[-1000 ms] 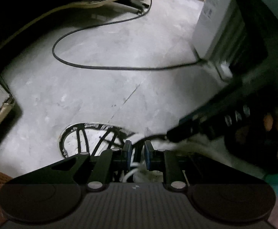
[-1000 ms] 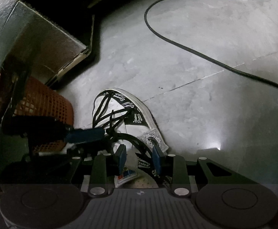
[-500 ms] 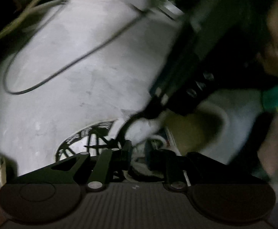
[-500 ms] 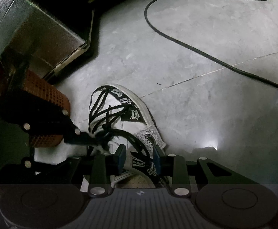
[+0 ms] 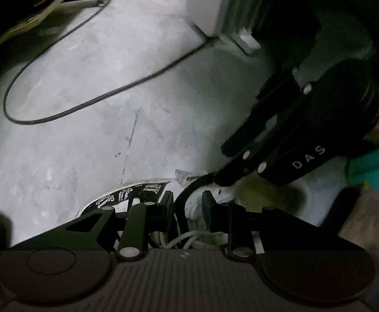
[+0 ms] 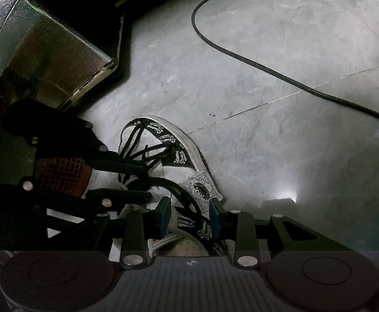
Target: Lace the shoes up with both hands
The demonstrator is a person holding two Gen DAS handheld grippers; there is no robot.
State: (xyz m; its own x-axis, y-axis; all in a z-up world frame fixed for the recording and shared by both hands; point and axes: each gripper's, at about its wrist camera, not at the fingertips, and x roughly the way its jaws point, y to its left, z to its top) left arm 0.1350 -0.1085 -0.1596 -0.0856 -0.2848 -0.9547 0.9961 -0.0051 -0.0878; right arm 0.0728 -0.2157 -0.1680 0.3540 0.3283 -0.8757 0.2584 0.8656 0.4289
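Observation:
A white sneaker (image 6: 189,161) with black printed eyelet flaps lies on the grey floor, half laced with a black lace (image 6: 181,191). My left gripper (image 5: 187,205) points down over the tongue. Its jaws are opening, and a loop of the lace (image 5: 187,192) runs free between the pads. From the right wrist view it (image 6: 149,182) reaches in from the left with fingers spread around the crossed laces. My right gripper (image 6: 189,215) sits at the shoe's collar. The tongue and a printed flap fill its gap, and the pads press on them while the jaws ease open slightly.
A black cable (image 6: 267,70) snakes over the floor beyond the shoe. A foil-faced box (image 6: 46,52) and an orange mesh basket (image 6: 62,174) stand to the left. A white cabinet (image 5: 210,5) is at the back right. A person's hand (image 5: 366,221) holds the right gripper (image 5: 222,179).
The left gripper has rolled and shifted sideways, and its jaws have widened around the lace. The right gripper and the shoe have stayed put.

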